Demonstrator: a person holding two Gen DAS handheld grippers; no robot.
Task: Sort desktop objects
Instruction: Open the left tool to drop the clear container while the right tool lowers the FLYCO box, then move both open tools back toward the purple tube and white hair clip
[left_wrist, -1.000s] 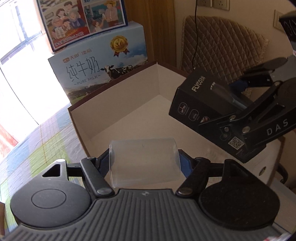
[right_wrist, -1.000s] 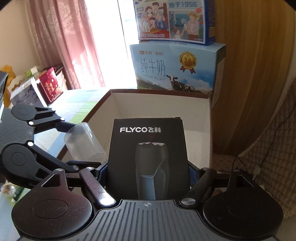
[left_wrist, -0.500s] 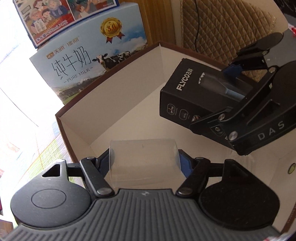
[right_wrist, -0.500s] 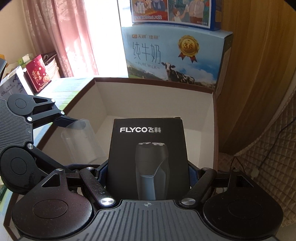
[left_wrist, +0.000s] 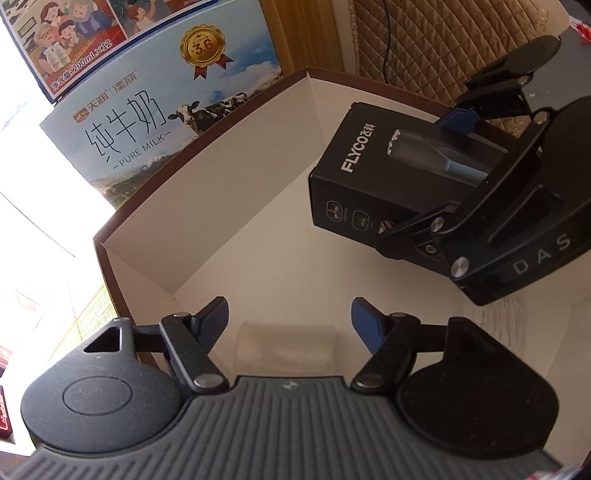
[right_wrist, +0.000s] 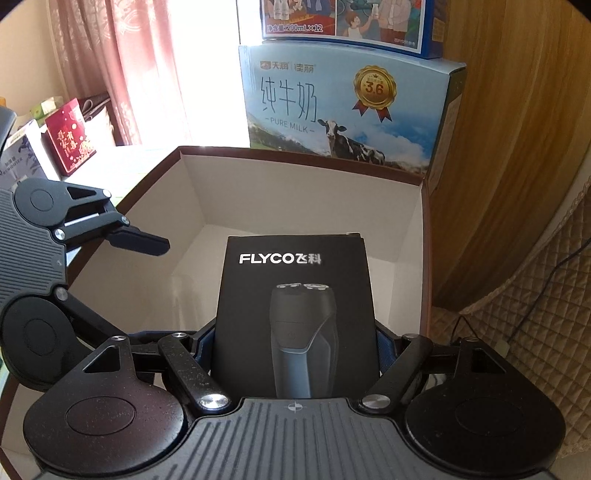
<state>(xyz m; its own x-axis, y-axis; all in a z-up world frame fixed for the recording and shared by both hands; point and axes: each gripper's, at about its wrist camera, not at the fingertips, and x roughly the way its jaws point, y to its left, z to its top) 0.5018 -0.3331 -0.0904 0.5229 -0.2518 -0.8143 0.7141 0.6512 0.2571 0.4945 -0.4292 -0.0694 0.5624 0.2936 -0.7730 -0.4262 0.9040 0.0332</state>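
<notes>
A clear plastic cup (left_wrist: 288, 347) lies on its side on the floor of the open cardboard box (left_wrist: 221, 177), just below my left gripper (left_wrist: 289, 306). That gripper is open, its fingers well apart and off the cup. My right gripper (right_wrist: 293, 343) is shut on a black FLYCO shaver box (right_wrist: 295, 295), held tilted over the box's interior. In the left wrist view the shaver box (left_wrist: 369, 184) hangs at the upper right above the floor. One finger (right_wrist: 147, 240) of the left gripper shows at the left of the right wrist view.
The cardboard box has a brown rim and pale inner walls (right_wrist: 295, 192). Behind it stand stacked milk cartons (right_wrist: 343, 107). A wooden panel and a quilted chair cover (right_wrist: 535, 295) are to the right. Small boxes (right_wrist: 70, 140) sit by the curtain at the left.
The left jaws have opened and the clear cup has dropped from between them onto the box floor. Both grippers have sunk deeper over the box; the right still grips the shaver box.
</notes>
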